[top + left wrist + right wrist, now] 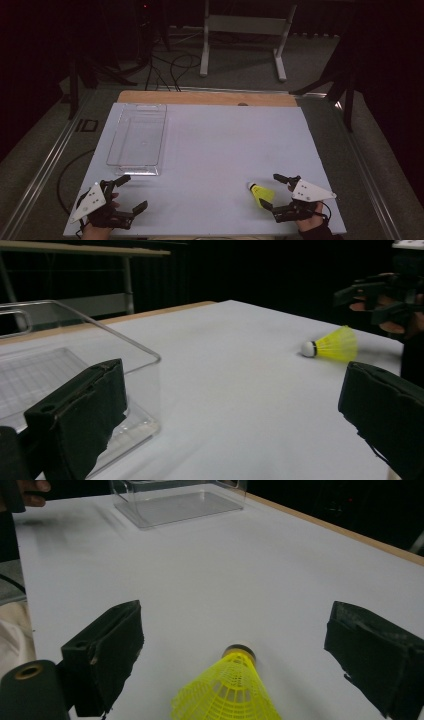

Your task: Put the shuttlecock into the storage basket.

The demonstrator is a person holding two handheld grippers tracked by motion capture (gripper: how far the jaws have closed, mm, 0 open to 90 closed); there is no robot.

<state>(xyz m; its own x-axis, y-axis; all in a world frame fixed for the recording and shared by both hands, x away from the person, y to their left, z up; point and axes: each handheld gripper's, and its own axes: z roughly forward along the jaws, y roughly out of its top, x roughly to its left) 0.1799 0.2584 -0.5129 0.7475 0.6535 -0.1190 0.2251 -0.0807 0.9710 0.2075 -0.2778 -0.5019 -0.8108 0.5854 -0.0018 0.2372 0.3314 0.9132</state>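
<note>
A yellow shuttlecock [261,193] with a white cork tip lies on its side on the white table [215,145], near the front right. My right gripper [270,190] is open around it, one jaw on each side and neither pad touching. In the right gripper view the shuttlecock [227,690] sits low between the wide jaws, cork pointing away. My left gripper [133,191] is open and empty at the front left, just in front of the clear plastic tray [137,140]. From the left gripper view the shuttlecock [332,345] lies far across the table, with the tray [75,370] close by.
A wooden strip [205,97] runs along the table's far edge. Beyond it stand a white metal frame [245,35] and cables on the dark floor. The far right of the left gripper view holds the other hand and its gripper [385,300].
</note>
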